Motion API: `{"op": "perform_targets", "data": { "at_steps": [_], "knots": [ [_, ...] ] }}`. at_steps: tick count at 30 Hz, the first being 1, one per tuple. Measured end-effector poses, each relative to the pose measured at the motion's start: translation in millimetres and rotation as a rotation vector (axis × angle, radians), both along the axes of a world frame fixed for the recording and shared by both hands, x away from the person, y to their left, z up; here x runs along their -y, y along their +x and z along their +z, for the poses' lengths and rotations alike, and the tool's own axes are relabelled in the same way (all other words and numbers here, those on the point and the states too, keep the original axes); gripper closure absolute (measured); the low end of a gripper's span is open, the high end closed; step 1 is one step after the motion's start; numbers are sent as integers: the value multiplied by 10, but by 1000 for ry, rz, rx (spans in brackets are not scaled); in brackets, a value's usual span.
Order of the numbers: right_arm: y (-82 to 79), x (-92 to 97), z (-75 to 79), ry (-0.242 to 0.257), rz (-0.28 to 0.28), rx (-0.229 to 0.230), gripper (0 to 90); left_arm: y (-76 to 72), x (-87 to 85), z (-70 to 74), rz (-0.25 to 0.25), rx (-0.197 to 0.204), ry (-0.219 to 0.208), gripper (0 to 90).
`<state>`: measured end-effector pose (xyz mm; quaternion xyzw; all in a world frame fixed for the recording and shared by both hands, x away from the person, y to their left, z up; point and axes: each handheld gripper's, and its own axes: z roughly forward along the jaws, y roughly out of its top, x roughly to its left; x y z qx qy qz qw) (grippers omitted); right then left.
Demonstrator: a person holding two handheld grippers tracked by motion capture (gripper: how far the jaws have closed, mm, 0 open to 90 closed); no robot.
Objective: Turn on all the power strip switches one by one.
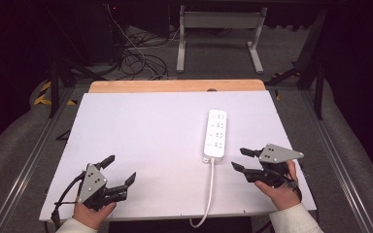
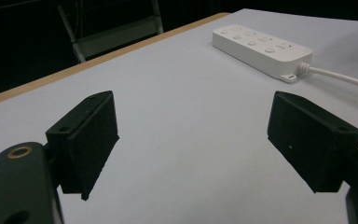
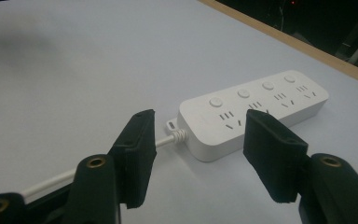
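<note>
Closest to the lens in the high view are our two hands at the bottom edge, so starting there and working down in size: the big white table point(image 1: 141, 145) takes up the middle of the frame, bare apart from one item. That's the white power strip point(image 1: 215, 135), lying flat right of centre, with its cable point(image 1: 208, 191) running down off the bottom edge of the table. Our left gripper point(image 1: 118, 169) sits at lower left, released, jaws wide apart with nothing between them, well away from the strip. Our right gripper point(image 1: 238, 159) is at lower right, just beside the strip's cable end; it's not clenched on anything either, jaws partly apart and empty. In the right gripper view the strip point(image 3: 256, 112) sits just past the jaws.

What could go sideways, in our opinion: the jaws look narrower than the strip's body, so pushing in like this might just shove it across the smooth table. Grabbing the thin cable instead could drag or swing the strip, and a jaw landing on a button might switch it
</note>
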<state>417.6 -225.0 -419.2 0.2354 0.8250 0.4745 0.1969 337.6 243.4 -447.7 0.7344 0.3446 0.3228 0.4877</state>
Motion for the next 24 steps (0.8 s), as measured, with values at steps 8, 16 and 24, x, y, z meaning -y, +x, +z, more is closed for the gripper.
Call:
{"op": "perform_targets", "data": {
  "at_steps": [8, 16, 24],
  "knots": [
    [110, -88, 98, 0, 14, -18, 483, 3, 4, 1, -5, 2, 10, 165],
    [244, -182, 170, -12, 21, -27, 503, 0, 11, -1, -6, -3, 6, 165],
    [332, -307, 245, -34, 41, -34, 512, 2, 15, -4, -10, -5, 7, 165]
  ]
}}
